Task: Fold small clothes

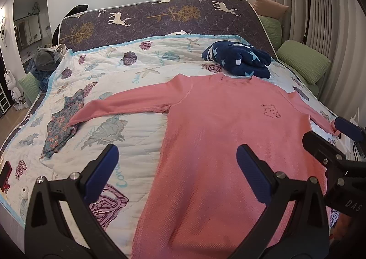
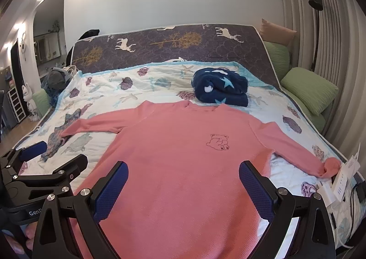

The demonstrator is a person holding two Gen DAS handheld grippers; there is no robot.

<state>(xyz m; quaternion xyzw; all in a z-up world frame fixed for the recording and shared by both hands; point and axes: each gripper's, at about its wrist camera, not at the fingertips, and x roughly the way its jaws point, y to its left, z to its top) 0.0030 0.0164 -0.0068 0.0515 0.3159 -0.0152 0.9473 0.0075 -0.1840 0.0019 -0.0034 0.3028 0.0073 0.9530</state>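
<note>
Here the pink sweatshirt (image 2: 183, 156) lies flat, collar toward the quilt's (image 1: 141, 126) far edge, hem nearest both tongs. Left gripper (image 1: 176, 172) and right gripper (image 2: 183, 188) are both spread, holding nothing (the right sits squarely over the body).

Green pillows (image 1: 303, 61) right of seashell quilt (image 1: 141, 126); black floor lamp (image 2: 316, 28) behind.

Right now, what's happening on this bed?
A person holds two tools over a pink long-sleeved shirt spread face up on the seashell quilt, sleeves out to both sides. The left tool and right tool are both open and grip nothing; no fold has started. A folded navy star blanket lies beyond the collar, and a small floral garment lies under the end of one sleeve.
</note>
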